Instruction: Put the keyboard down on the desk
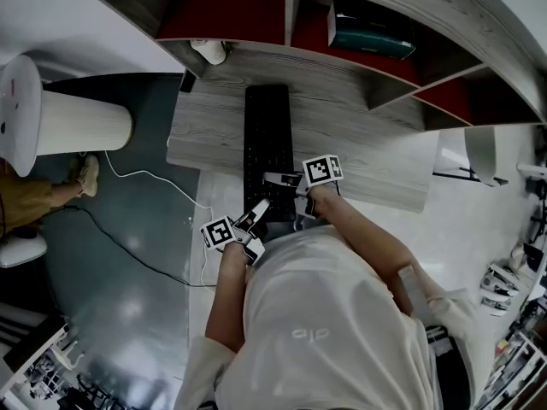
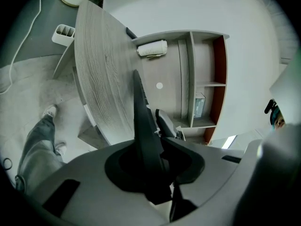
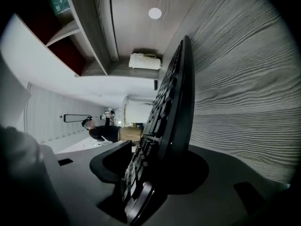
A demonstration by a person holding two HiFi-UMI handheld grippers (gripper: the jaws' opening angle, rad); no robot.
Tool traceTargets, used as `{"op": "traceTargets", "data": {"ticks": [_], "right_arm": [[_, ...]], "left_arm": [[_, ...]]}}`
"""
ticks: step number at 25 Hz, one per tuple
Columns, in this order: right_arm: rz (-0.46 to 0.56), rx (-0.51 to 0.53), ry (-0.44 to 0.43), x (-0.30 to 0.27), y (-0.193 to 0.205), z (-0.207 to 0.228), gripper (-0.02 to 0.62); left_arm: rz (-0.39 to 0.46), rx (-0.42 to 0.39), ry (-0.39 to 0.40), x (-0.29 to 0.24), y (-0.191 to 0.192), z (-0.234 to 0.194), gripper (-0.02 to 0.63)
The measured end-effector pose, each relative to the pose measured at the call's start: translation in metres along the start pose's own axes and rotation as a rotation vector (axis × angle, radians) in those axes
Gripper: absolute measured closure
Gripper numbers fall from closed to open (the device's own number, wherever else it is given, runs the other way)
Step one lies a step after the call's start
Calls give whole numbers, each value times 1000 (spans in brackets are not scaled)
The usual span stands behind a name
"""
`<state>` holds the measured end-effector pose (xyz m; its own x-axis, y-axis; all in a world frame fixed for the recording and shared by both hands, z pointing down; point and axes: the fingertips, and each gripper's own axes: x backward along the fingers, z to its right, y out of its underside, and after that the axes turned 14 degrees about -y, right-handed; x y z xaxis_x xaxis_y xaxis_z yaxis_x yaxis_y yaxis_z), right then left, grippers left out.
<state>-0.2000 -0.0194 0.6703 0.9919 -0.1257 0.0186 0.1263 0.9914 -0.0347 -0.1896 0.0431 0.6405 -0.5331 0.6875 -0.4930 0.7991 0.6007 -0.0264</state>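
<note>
The keyboard (image 1: 267, 135) is hidden at its near end.

The left forearm (image 1: 226, 301) and right forearm (image 1: 369, 233) reach forward side by side, with the left gripper (image 1: 256, 213) angled in at the keyboard's (image 1: 267, 131) near corner, its one visible jaw close beside the edge and its grip uncertain — the right gripper (image 1: 282, 180) straddles that end, jaws apart.

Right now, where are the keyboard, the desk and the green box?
keyboard (image 1: 267, 135), head view, the middle of its keys.
desk (image 1: 367, 143), head view, bare top to the right of the keyboard.
box (image 1: 373, 41), head view, its green side, on the shelf.
</note>
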Motion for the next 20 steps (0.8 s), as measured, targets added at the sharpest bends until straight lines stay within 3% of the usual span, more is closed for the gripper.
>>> {"op": "traceTargets", "data": {"ticks": [5,10,16,20], "right_arm": [[57,12,38,16,-8,6,299],[107,80,137,53,-13,13,278],[240,46,130,111,-12,8,278],[288,24,127,138,1,9,278]], "left_arm": [[-48,2,-3,-17,7,-2,497],[-27,82,3,-28,8,-5,506],[-20,38,2,-44,15,-5,508],[-30,55,-9,-59,33,-6,508]]}}
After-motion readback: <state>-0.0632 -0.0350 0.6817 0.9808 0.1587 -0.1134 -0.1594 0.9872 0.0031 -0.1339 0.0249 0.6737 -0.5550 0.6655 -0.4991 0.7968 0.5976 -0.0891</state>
